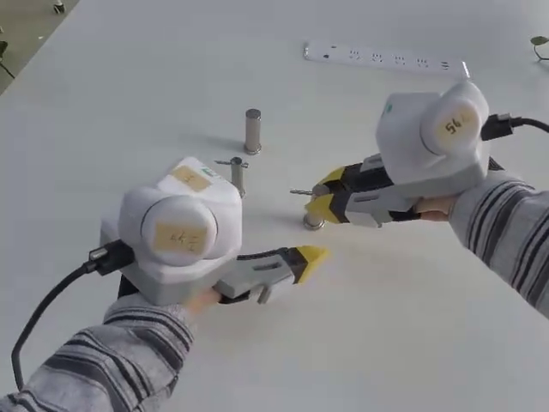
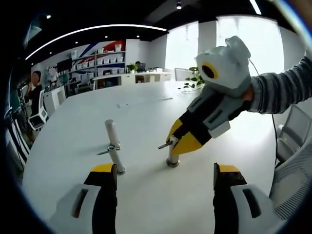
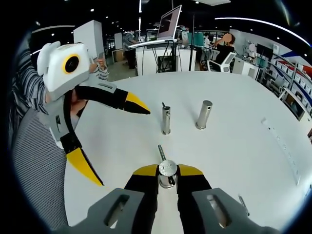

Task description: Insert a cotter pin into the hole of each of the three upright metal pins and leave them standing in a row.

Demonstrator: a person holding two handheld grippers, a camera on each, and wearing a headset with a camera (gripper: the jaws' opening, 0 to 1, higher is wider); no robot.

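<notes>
Three metal pins stand on the white table. The far pin is bare. A cotter pin crosses the middle pin. My right gripper is shut around the top of the near pin. The tip of a cotter pin sticks out past that pin. My left gripper hovers open and holds nothing, a little short of the near pin.
A white power strip lies along the table's far side. Beyond the table are office desks, shelves, monitors and people.
</notes>
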